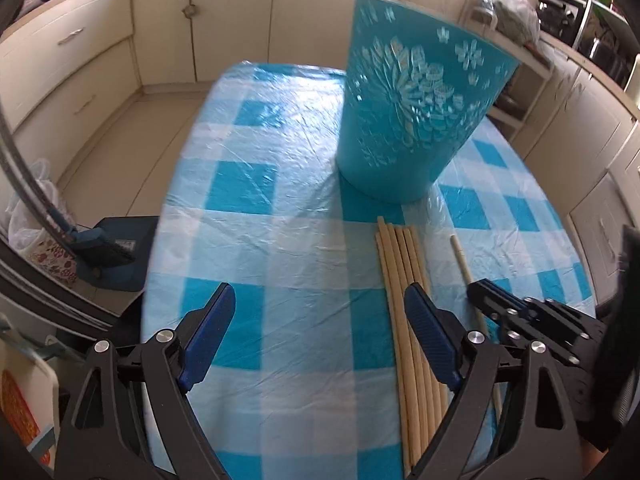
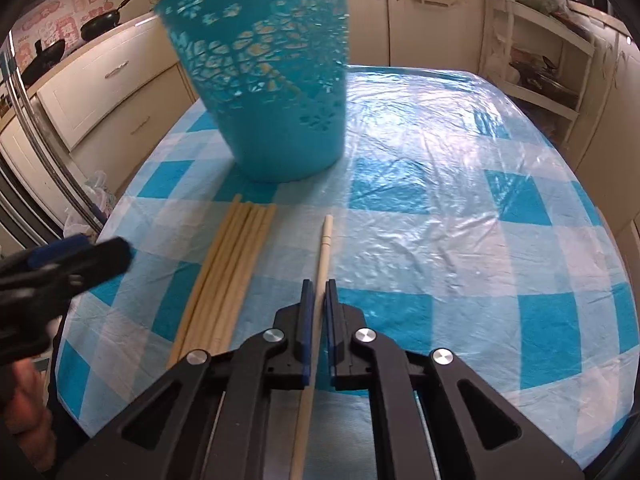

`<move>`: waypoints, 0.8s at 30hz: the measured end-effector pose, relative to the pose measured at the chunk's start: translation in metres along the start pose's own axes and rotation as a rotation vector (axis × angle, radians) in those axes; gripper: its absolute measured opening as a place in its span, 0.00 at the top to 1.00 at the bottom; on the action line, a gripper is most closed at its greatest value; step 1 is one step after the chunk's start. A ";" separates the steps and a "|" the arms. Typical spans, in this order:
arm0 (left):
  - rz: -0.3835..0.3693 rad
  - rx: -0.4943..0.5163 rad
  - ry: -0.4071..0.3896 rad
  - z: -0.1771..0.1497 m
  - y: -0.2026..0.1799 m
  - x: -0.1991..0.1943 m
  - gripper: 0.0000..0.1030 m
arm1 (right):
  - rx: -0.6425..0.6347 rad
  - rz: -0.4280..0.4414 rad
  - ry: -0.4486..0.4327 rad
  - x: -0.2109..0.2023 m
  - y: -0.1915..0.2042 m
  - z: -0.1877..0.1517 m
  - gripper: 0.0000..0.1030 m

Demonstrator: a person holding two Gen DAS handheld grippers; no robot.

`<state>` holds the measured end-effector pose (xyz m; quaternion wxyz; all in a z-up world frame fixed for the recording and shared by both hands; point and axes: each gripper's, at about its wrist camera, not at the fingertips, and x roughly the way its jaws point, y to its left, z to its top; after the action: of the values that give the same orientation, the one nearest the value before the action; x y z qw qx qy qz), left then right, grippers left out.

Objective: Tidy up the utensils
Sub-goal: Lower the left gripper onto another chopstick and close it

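Note:
A bundle of several pale wooden chopsticks (image 1: 404, 280) (image 2: 236, 252) lies side by side on the blue-checked tablecloth (image 2: 440, 220), ends toward a teal cut-out basket (image 1: 416, 100) (image 2: 272, 80) standing upright behind them. One single chopstick (image 2: 325, 240) (image 1: 460, 256) lies apart to the right of the bundle. My right gripper (image 2: 319, 284) (image 1: 482, 288) is shut on this single chopstick, which runs between the pads. My left gripper (image 1: 320, 292) (image 2: 80, 256) hangs open over the cloth, its right finger just above the bundle and nothing between the fingers.
Cream cabinets surround the table. Dark pans (image 2: 100, 24) sit on the left counter and a white shelf unit (image 2: 540, 60) stands at the right. On the floor left of the table are a blue object (image 1: 116, 256) and plastic bags (image 1: 32, 216).

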<state>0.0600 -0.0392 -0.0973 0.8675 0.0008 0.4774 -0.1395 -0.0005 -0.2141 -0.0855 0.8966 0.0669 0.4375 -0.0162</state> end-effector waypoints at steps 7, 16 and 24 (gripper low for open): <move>0.084 0.051 0.047 0.007 -0.016 0.029 0.20 | 0.041 0.050 -0.007 0.000 -0.006 0.000 0.94; 0.121 0.113 0.074 0.004 -0.035 0.040 0.23 | 0.065 0.082 -0.003 0.000 -0.012 -0.001 0.94; 0.079 0.141 0.095 0.010 -0.047 0.036 0.65 | 0.051 0.077 -0.006 0.000 -0.011 0.000 0.93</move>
<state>0.0750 -0.0941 -0.1158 0.8465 0.0873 0.5066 -0.1384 -0.0018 -0.2253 -0.0868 0.8959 0.1064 0.4313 0.0070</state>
